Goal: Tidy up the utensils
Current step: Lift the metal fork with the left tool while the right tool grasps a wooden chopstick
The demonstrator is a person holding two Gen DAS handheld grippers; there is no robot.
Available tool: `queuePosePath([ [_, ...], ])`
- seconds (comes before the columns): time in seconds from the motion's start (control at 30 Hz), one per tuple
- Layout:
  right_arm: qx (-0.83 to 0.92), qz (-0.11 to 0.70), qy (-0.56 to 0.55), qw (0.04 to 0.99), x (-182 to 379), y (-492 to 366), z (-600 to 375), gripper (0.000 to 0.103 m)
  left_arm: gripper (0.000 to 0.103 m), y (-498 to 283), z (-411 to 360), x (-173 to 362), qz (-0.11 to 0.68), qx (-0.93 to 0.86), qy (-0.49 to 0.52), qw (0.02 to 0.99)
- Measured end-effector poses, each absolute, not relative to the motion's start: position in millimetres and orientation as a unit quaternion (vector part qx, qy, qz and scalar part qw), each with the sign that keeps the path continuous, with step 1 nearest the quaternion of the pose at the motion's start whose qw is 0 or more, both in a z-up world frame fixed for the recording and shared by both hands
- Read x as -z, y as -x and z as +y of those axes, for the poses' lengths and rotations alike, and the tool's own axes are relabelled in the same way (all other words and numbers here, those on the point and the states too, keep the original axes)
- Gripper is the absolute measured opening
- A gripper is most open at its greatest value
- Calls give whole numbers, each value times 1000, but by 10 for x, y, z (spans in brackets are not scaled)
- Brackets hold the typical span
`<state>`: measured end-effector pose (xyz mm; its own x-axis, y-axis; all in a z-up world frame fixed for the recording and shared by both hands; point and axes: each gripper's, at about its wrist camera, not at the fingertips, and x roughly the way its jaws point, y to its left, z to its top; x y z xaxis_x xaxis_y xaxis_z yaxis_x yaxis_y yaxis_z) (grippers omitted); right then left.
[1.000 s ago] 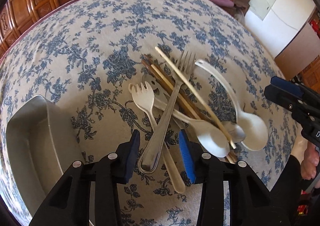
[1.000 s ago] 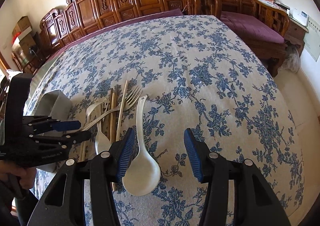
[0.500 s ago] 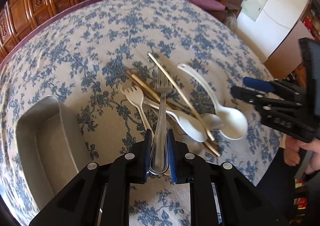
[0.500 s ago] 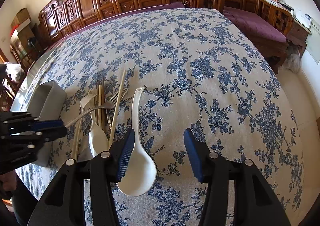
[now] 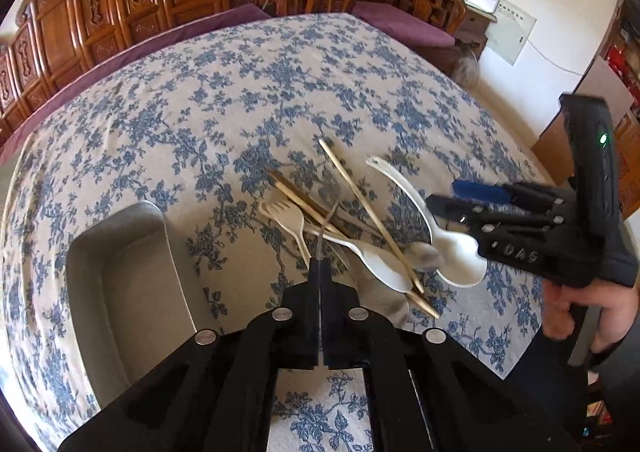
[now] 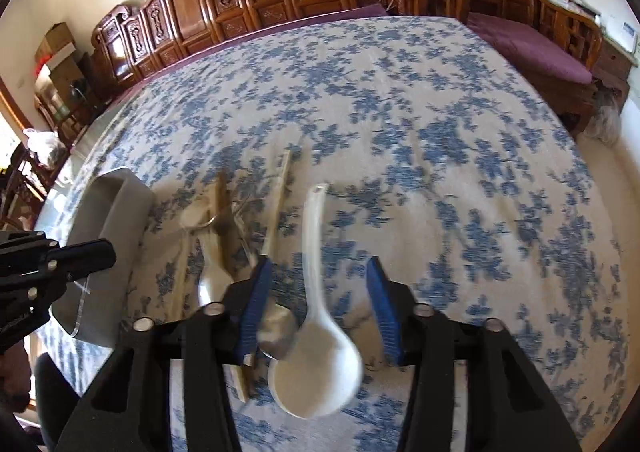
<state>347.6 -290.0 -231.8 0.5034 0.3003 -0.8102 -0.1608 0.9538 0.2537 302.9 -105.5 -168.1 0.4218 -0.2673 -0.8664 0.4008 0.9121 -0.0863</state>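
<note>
Desk [image 5: 200,112] under a blue floral cloth, carved wooden chairs behind it.

Left gripper [image 5: 320,266]: pads pressed together, no gap showing. A thin metal fork [image 5: 326,228] stands out from between the tips. We see it edge-on and blurred, tines pointing away over the pile. We read this as a grip on the fork's handle.

Grey tray [image 5: 176,272] sits on the cloth just left of the left gripper, apart from the pile.

The other utensils lie crossed in a loose heap right of the tray:
- beige plastic fork [image 5: 284,212], tines toward the tray
- beige plastic spoon [image 5: 380,264], bowl toward the camera
- pale chopstick [image 5: 360,204] lying diagonally over the heap
- brown chopsticks [image 5: 304,200] underneath
- metal spoon [image 5: 424,256], only its bowl clear
- white soup spoon [image 5: 404,192] on the right edge of the heap

Right gripper [image 6: 318,264]: jaws partly apart and closing. The white soup spoon's handle runs up between the blue pads, with cloth showing on either side of it, so neither pad presses on it. Its bowl lies below the pads, near the camera. The metal spoon's bowl sits just beside the left-hand pad. The right wrist view is motion-blurred.

In the left wrist view, a person's hand [image 5: 580,312] holds the right gripper's handle at the far right.
</note>
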Motion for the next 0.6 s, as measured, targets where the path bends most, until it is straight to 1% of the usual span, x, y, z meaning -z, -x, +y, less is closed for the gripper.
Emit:
queuePosePath([
  [0.03,-138,479,-73,864,2324,-3488,-2864,43,0,-3036,-1053,1663,498,200,-65,841],
  [0.1,-149,480,-77,861,2361,-3518,-2793,36,0,-3050,-1063,1630,495,198,-67,843],
  [0.23,-154,482,-78,859,2399,-3551,-2726,34,0,-3079,-1065,1660,496,196,-72,843],
  [0.3,-157,483,-80,858,2411,-3559,-2720,32,0,-3116,-1047,1701,498,187,-76,843],
  [0.4,-163,486,-74,855,2440,-3585,-2696,30,0,-3196,-989,1799,513,170,-76,838],
  [0.43,-166,488,-72,854,2457,-3602,-2688,29,5,-3209,-978,1822,517,169,-76,836],
  [0.47,-168,490,-73,852,2474,-3622,-2686,29,14,-3227,-980,1858,522,168,-79,832],
  [0.53,-167,492,-76,851,2494,-3643,-2697,29,22,-3249,-1005,1913,529,171,-88,827],
  [0.6,-169,492,-79,850,2496,-3649,-2706,29,23,-3262,-1062,1987,540,179,-103,816],
])
